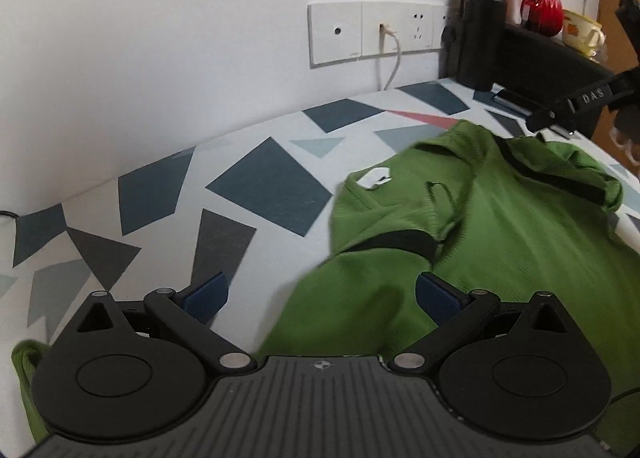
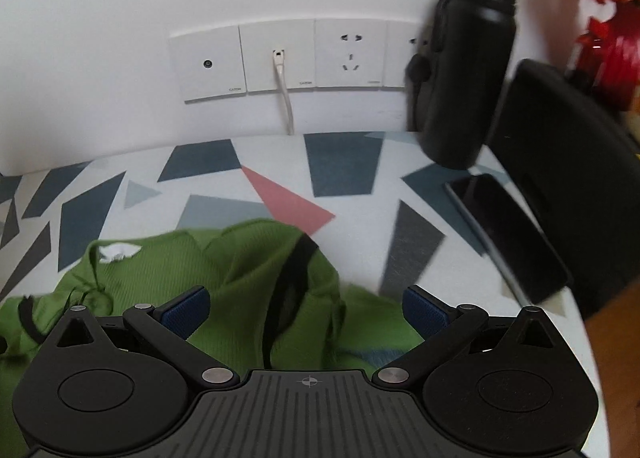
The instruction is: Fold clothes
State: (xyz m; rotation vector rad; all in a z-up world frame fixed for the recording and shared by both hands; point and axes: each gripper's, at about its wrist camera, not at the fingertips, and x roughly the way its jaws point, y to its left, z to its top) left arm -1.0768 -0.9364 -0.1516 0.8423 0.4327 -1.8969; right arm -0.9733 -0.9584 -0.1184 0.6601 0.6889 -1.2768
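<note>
Domestic room: patterned tablecloth [image 2: 344, 166], wall sockets [image 2: 296, 58], red flower vase [image 1: 545, 6], mug [image 1: 582, 32], black flask [image 2: 468, 70].

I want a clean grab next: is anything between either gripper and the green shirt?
Nothing visible. The left gripper and right gripper both hang open directly over the green shirt. The black bottle and phone sit beyond it.

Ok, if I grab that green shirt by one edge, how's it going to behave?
The green shirt is probably floppy: it already lies rumpled in soft folds, so a lifted edge would likely drape and drag the rest. Its ribbed knit looks light and grippy on the patterned tablecloth, unlikely to slide freely.
</note>
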